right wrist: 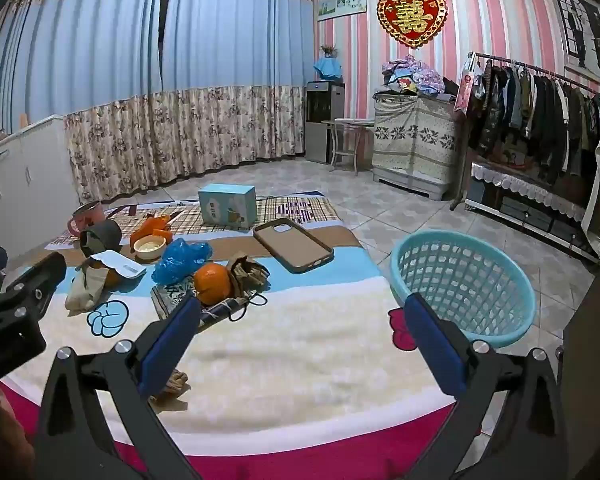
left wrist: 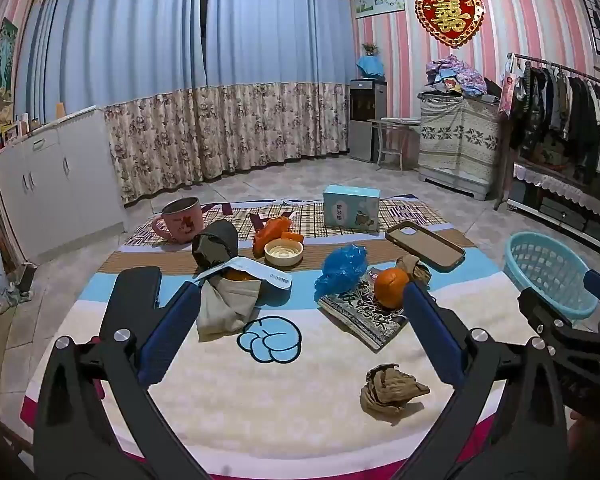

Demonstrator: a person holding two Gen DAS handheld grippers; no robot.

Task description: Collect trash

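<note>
My left gripper [left wrist: 300, 300] is open above the blanket-covered table [left wrist: 228, 396], with nothing between its blue pads. A crumpled brown paper ball [left wrist: 392, 390] lies near the front edge, just below its right finger. Further back are a crumpled blue plastic bag [left wrist: 342, 266], a beige paper wrapper [left wrist: 226, 306] under a white tag, orange peel [left wrist: 274, 230] and another brown paper wad [left wrist: 416, 268]. My right gripper [right wrist: 300, 320] is open and empty over the table's right part. The light blue mesh basket [right wrist: 466, 280] stands on the floor, right of the table. The paper ball [right wrist: 174, 382] peeks from behind the right gripper's left finger.
An orange [left wrist: 390, 286] rests on a patterned book [left wrist: 364, 314]. A phone case [left wrist: 424, 246], a small cream bowl [left wrist: 283, 252], a pink mug [left wrist: 178, 220], a dark rolled item [left wrist: 216, 246] and a blue box [left wrist: 352, 208] stand further back. A clothes rack [right wrist: 540, 120] lines the right wall.
</note>
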